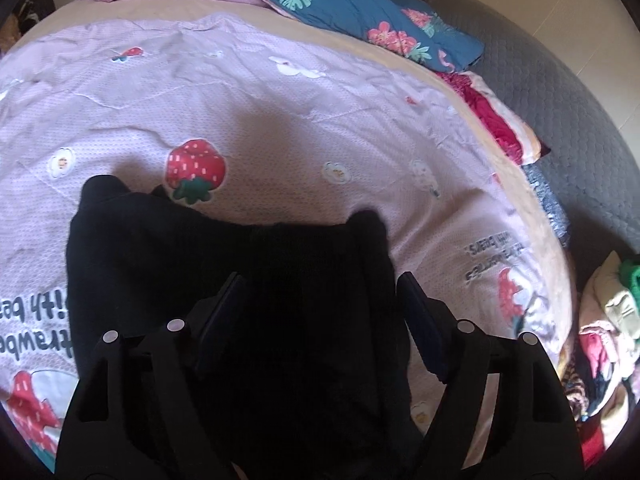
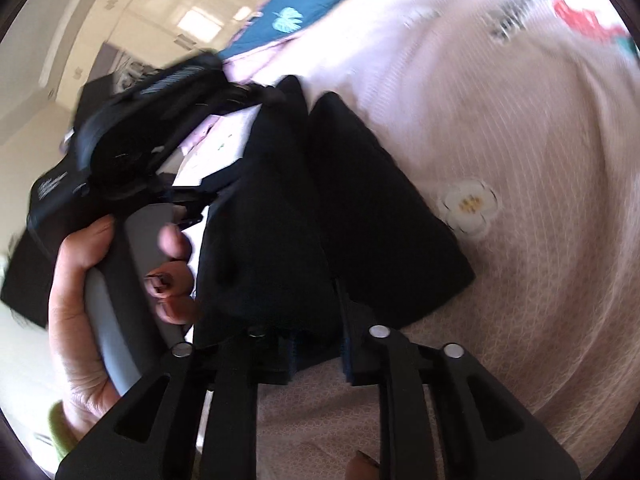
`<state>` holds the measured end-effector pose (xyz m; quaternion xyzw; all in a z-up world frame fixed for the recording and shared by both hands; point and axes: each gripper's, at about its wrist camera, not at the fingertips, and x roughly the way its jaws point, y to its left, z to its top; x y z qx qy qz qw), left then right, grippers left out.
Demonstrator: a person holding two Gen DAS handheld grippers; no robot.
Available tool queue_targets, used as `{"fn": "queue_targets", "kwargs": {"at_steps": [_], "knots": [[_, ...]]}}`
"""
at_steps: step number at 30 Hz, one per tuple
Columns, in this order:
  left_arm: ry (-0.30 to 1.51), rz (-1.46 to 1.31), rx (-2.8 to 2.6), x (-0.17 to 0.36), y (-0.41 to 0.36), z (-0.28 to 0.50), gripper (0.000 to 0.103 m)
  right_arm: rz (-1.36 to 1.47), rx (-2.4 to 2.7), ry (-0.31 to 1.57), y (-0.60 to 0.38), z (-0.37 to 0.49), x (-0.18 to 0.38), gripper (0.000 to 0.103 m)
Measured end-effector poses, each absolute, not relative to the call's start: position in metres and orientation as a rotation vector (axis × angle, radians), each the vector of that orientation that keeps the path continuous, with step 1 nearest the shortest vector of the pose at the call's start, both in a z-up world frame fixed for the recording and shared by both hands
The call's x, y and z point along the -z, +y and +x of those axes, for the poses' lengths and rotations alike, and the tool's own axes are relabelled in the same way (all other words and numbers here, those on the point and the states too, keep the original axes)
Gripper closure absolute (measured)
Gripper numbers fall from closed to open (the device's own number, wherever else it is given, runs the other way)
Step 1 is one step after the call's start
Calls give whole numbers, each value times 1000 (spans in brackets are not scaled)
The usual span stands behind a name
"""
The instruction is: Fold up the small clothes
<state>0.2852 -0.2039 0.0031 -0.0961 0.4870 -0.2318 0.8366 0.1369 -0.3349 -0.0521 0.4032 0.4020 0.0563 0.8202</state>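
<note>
Your L tongs (image 1: 320, 300) gape wide over the black cloth (image 1: 248, 280) on the quilt (image 1: 280, 120), pads clear. R tongs (image 2: 316, 344) slightly apart, cloth edge between; can't tell if gripped.

1. A black garment (image 1: 224, 264) of soft, matt cloth lies on a bed, its weave too dark to read.
2. The pink bedspread (image 1: 280, 132) is thin woven cotton, finely dotted, lightly creased, with flat printed strawberries.
3. The left tool (image 1: 320, 312) is matt black moulded plastic, its pivots capped with dull silver metal pins; the right tool (image 2: 316, 356) looks the same.
4. A grey quilted cover (image 1: 560, 92) shows a pebbled, stitched texture.
5. A teal floral quilt (image 1: 360, 12) is smooth printed cloth.
6. The handle grip (image 2: 116, 300) in the right-wrist view is smooth grey plastic.
</note>
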Motion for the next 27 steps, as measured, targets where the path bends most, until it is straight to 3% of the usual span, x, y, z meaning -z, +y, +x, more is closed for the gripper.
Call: {"fn": "queue_targets", "kwargs": {"at_steps": [5, 6, 9, 15, 22, 25, 26, 27], "knots": [[949, -229, 483, -22, -180, 273, 33, 860, -138, 891, -337, 140, 53, 69], [935, -226, 468, -24, -173, 270, 32, 876, -151, 885, -339, 139, 50, 57], [922, -193, 387, -21, -149, 261, 32, 868, -210, 859, -345, 143, 40, 39], [949, -110, 298, 8, -120, 236, 32, 850, -295, 837, -377, 170, 27, 28], [959, -96, 316, 26, -109, 218, 32, 697, -321, 909, -371, 215, 26, 30], [952, -84, 319, 26, -111, 215, 32, 582, -287, 949, -365, 237, 31, 38], [950, -73, 321, 26, -111, 215, 32, 527, -293, 962, -360, 244, 31, 50], [947, -66, 321, 26, -112, 213, 32, 471, -286, 953, -355, 249, 29, 77]]}}
